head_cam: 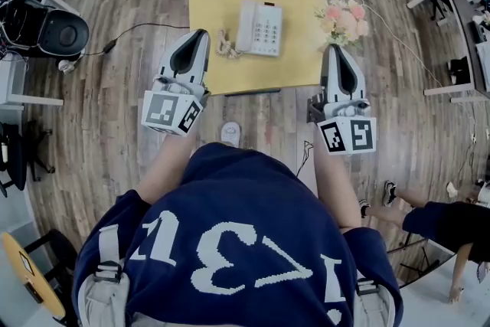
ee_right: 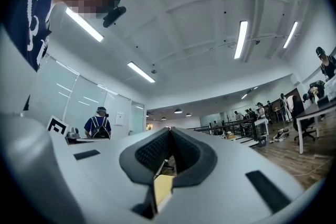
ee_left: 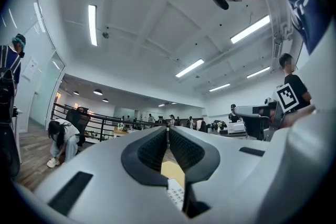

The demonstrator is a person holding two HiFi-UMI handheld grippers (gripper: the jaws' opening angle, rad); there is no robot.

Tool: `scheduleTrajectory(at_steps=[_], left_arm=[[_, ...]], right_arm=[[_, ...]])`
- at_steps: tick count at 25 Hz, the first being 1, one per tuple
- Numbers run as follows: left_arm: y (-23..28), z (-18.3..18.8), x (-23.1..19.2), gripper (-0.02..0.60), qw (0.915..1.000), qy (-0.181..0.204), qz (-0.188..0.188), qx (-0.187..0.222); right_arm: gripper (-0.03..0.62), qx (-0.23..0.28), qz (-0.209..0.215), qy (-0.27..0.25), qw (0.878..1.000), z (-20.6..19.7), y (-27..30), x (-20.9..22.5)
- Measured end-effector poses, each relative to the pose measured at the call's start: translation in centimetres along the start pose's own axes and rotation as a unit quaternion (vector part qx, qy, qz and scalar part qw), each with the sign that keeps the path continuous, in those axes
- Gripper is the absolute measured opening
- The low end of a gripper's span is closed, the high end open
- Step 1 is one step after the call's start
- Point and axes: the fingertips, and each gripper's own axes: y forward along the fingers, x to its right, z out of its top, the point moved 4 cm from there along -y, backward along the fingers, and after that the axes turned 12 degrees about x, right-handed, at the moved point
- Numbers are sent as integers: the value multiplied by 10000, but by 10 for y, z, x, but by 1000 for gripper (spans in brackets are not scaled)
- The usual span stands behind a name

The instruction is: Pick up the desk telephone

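A white desk telephone (head_cam: 259, 27) with a coiled cord (head_cam: 225, 44) lies on a small yellow table (head_cam: 222, 0) in the head view. My left gripper (head_cam: 200, 35) hovers at the table's near left edge, shut and empty, a short way left of the phone. My right gripper (head_cam: 335, 49) is shut and empty too, beyond the table's right front corner. In the left gripper view the phone's keypad (ee_left: 176, 194) peeks out below the closed jaws of the gripper (ee_left: 167, 129). The right gripper view shows a strip of yellow table (ee_right: 163, 187) under the shut gripper (ee_right: 170, 130).
A bunch of pink and white flowers (head_cam: 344, 19) stands at the table's right edge, just beyond my right gripper. A black round device (head_cam: 42, 28) sits at far left with a cable across the wood floor. Desks (head_cam: 459, 27) stand at right; a seated person's legs (head_cam: 429, 214) are at lower right.
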Motion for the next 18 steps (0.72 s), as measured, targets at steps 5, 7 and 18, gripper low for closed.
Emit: scheduleTrajectory(at_steps=[5,7,18], left_arm=[[34,-18,-32,26,9997,-108,-221,-77],[46,-24,-40,26,9995,-150,-249,-120],[88,-52,-64,26,9993,-237,15,-292]], right_arm=[[26,-19,-208,79,9998,-18,31,6],[26,-73,-231,61,9997,-24,41,9],[26,-364,125,245,9990,-64,94,42]])
